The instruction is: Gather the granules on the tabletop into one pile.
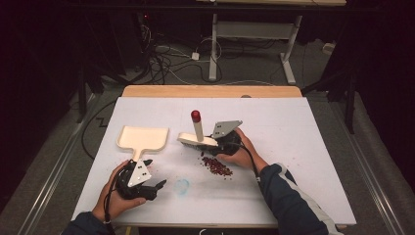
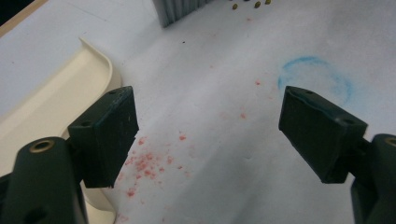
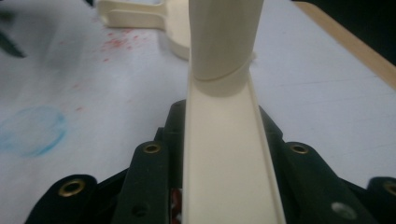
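one brush (image 1: 196,138) clamped in right gripper (image 1: 226,142); left gripper (image 1: 155,187) wide (one dustpan (image 1: 143,138), beans (image 1: 217,166) perhaps dozens).

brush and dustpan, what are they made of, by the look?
Brush: cream body and handle look like moulded plastic, smooth with a slight sheen and a seam line in the right gripper view; red cap, probably plastic. Dustpan: same cream, likely plastic, with a thin curled rim and matte-smooth surface.

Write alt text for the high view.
The right gripper clamps a cream plastic hand brush beside a pile of small red beans on a white table. The left gripper rests open below a cream plastic dustpan.
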Available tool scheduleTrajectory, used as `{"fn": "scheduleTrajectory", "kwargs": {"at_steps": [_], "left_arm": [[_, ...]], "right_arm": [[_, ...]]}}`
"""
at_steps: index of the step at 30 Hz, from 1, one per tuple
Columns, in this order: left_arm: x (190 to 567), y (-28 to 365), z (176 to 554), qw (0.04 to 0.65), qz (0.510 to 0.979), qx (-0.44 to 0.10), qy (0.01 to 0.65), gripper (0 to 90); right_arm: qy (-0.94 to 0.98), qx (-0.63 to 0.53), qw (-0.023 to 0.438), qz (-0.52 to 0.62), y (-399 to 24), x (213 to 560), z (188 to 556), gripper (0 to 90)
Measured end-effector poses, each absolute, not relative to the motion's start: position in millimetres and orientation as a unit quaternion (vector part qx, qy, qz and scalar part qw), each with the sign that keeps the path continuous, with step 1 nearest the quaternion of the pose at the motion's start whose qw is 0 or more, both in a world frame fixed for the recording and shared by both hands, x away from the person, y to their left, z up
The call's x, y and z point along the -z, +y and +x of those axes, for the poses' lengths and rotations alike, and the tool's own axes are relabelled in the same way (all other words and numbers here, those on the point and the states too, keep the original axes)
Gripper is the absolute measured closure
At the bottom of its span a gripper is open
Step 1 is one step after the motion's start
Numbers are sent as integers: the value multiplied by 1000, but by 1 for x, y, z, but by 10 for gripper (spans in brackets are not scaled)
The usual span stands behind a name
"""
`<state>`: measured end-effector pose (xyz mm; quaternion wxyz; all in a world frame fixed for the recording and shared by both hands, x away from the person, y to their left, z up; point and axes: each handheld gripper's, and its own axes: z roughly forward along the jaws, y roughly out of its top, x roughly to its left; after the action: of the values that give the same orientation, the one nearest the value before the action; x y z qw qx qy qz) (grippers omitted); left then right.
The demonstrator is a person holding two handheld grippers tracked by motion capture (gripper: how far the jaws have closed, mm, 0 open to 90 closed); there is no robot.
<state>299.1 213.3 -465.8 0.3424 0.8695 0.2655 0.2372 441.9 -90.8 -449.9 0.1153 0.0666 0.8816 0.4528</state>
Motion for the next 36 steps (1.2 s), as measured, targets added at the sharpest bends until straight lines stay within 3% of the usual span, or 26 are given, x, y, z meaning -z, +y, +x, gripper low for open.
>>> {"fn": "scheduleTrajectory", "kwargs": {"at_steps": [14,27,36], "left_arm": [[466,210,299,338,871,-237,265,188],[465,211,298,341,869,-241,265,188],[463,212,297,343,868,-243,264,188]], "right_arm": [[896,-433,93,7,-138,451,417,664],[874,-465,136,49,-162,438,414,674],[860,-491,132,30,-182,411,395,674]]}}
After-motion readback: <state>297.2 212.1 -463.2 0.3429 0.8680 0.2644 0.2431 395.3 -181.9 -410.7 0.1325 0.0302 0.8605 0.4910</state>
